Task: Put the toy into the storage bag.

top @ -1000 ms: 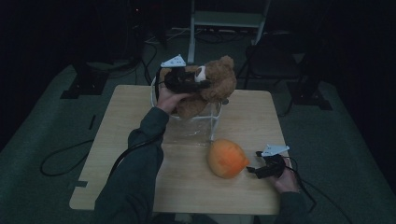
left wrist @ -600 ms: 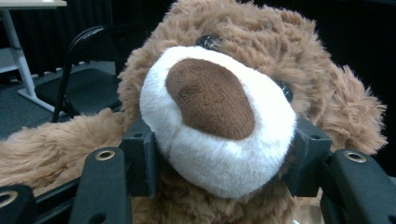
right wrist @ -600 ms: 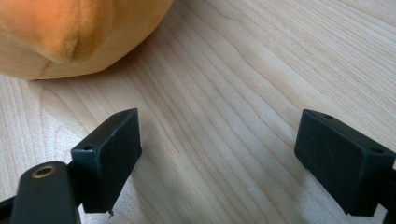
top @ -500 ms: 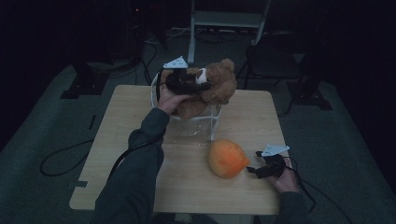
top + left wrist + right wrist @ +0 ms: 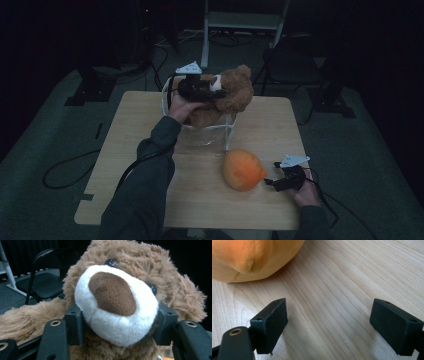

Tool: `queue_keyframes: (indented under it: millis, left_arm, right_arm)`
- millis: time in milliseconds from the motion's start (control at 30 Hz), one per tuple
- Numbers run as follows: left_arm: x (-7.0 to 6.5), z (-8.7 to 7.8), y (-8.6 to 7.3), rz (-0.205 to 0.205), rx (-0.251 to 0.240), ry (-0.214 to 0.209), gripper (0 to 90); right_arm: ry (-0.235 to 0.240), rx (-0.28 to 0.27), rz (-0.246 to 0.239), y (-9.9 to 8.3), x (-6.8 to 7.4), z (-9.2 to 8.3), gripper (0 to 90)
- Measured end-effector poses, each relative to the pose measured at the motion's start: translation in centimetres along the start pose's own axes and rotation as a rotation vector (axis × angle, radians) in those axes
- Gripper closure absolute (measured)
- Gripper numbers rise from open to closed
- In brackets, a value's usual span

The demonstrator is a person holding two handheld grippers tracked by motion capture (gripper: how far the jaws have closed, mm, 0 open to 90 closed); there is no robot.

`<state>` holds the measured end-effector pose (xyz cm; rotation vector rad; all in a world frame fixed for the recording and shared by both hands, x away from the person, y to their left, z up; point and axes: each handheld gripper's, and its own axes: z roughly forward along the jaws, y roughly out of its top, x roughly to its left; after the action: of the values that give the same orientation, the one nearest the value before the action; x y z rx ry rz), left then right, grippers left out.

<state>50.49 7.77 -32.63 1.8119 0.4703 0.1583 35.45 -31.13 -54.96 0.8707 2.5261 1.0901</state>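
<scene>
Orange plush (image 5: 242,170) lies near the table's (image 5: 135,130) right front corner, just beside the right gripper (image 5: 270,183); its jaws are spread, empty. Left gripper (image 5: 219,93) pinches the bear's (image 5: 235,92) white muzzle over the clear basket (image 5: 227,127) at the back edge.

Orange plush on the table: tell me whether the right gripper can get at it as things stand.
Probably yes. The right gripper sits beside the orange plush with jaws open and empty, only bare table between them.
</scene>
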Motion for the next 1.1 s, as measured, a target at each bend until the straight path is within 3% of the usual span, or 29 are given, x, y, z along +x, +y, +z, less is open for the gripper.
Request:
queue_keyframes:
  millis: [900, 1100]
  left_arm:
    - [0.09, 0.59, -0.55, -0.006, 0.057, -0.003, 39.0]
    - [0.01, 0.92, -0.6, 0.002, 0.092, -0.013, 38.8]
  right_arm:
    - [0.0, 0.0, 0.0, 0.0, 0.0, 0.0, 14.0]
    - [0.0, 0.0, 0.0, 0.0, 0.0, 0.0, 13.9]
